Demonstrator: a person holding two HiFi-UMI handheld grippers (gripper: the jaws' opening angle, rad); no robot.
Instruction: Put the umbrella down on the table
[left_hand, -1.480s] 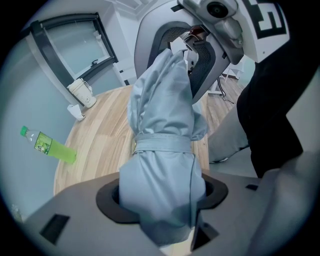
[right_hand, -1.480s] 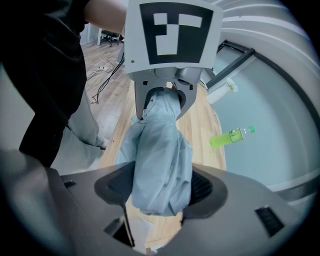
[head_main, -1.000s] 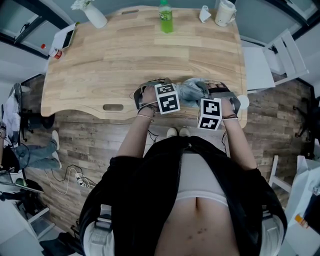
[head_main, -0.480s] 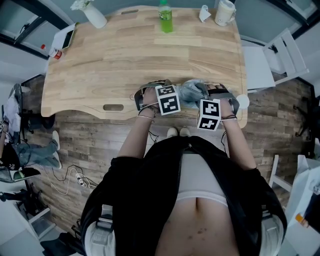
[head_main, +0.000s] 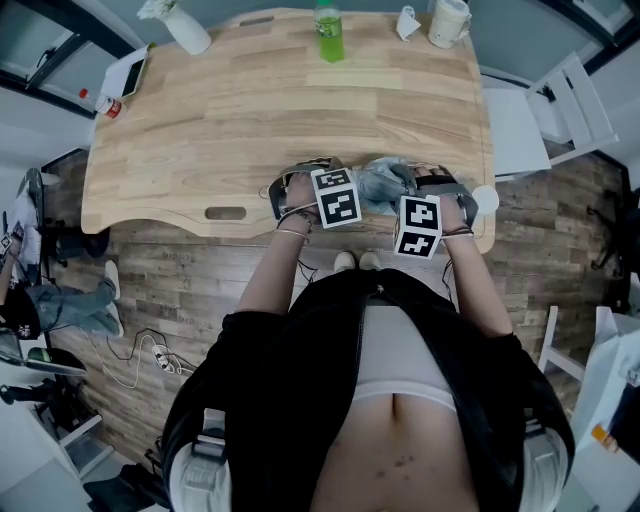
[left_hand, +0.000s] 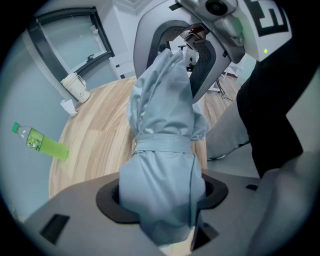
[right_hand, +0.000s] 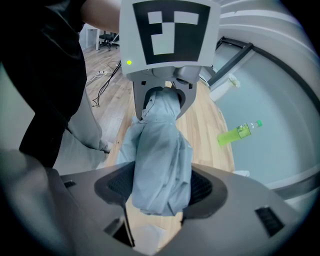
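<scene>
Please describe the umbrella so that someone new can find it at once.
Find the wooden table, then its near edge. There the left tool and right tool clamp the folded umbrella: the only blue-grey fabric bundle, strapped round its middle.

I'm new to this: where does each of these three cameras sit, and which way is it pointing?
Head view: on the person's head, looking steeply down at the table; torso and arms show.
Left gripper view: on the left gripper, looking along its jaws, shut on the folded umbrella, toward the right gripper.
Right gripper view: on the right gripper, jaws also shut on the umbrella, facing the left one.
Shared: all three show the green bottle.
</scene>
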